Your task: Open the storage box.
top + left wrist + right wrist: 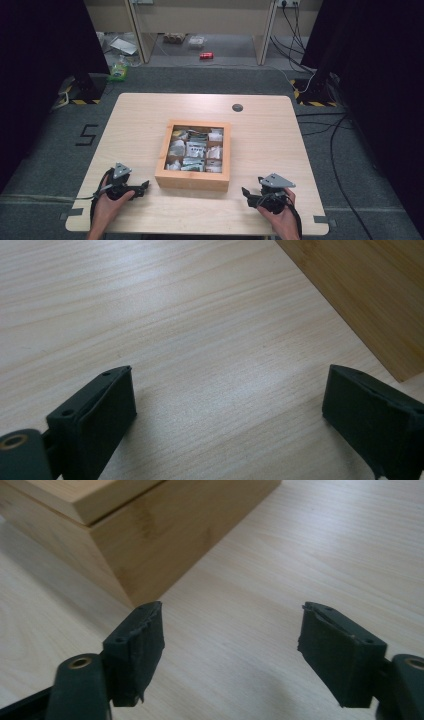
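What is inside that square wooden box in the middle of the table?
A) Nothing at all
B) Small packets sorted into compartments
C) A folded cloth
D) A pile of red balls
B: the high view shows the square light-wood box split by dividers into compartments, each holding small pale packets. What the packets contain is too small to tell.

left hand-held gripper (142,187): black, grey three-cornered plate, trailing cable | right hand-held gripper (246,193): black, grey plate | jaws: screw holes, brass bushings
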Tool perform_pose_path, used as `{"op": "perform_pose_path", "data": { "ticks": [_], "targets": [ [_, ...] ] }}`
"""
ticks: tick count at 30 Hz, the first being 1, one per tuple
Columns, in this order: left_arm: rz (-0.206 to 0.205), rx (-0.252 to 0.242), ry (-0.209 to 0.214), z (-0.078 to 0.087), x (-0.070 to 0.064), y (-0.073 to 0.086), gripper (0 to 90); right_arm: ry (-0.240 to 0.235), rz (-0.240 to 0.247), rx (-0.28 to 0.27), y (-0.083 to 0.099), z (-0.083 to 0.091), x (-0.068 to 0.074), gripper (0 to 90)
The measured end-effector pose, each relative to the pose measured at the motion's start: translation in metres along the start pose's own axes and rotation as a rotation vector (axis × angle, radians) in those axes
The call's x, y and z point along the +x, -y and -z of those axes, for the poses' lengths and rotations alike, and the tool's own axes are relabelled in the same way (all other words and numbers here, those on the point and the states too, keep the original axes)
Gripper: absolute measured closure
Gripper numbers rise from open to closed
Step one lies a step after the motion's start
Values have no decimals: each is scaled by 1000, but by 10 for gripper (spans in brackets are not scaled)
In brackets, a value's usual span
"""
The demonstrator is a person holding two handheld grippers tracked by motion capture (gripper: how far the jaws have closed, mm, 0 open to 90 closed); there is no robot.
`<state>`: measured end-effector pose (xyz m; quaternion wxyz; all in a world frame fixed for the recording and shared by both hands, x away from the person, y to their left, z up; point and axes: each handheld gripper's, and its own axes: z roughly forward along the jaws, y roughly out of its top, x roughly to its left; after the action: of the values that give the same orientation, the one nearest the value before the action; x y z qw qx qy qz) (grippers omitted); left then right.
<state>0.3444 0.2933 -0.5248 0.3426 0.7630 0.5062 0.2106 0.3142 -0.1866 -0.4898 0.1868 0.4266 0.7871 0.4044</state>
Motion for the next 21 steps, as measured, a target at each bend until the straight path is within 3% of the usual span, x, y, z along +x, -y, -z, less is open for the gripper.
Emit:
{"op": "perform_pose_path", "data": {
  "ticks": [12, 21],
  "targets": [
    [-1, 3, -1, 0, 0, 0, 48, -72, 47, -40, -9, -1, 23, 393],
    [-3, 4, 3, -1, 0, 0, 39, -111, 22, -68, -18, -4, 31, 446]
  ]
}}
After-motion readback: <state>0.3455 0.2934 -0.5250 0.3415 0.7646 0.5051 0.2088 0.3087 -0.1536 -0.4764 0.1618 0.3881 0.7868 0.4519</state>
